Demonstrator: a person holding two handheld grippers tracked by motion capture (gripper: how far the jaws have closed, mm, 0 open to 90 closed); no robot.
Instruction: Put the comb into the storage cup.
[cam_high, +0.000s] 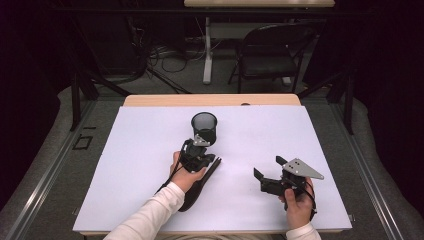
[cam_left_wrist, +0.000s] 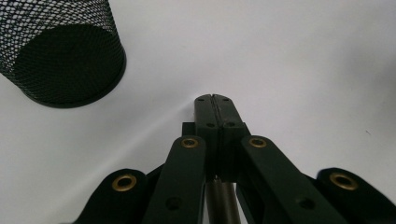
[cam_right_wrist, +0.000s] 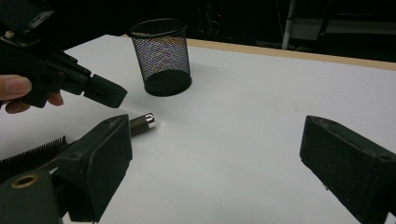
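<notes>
Two hands enter from the near edge. Right gripper (cam_high: 267, 172), near right, tilts left above the white table (cam_high: 320, 150), jaws spread, empty. Left gripper (cam_high: 201, 141) points far, jaws clenched together, just short of the mesh cup (cam_high: 204, 127), which stands upright at centre.

High view overhead; both claw views low, sharing mesh cup (cam_right_wrist: 161, 56)

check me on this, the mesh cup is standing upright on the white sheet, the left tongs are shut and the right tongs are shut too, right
Not quite. The right tongs are open: the right gripper view shows their two jaws set wide apart with bare white sheet between them. The rest holds: the mesh cup stands upright on the sheet, and the left tongs are shut.
</notes>
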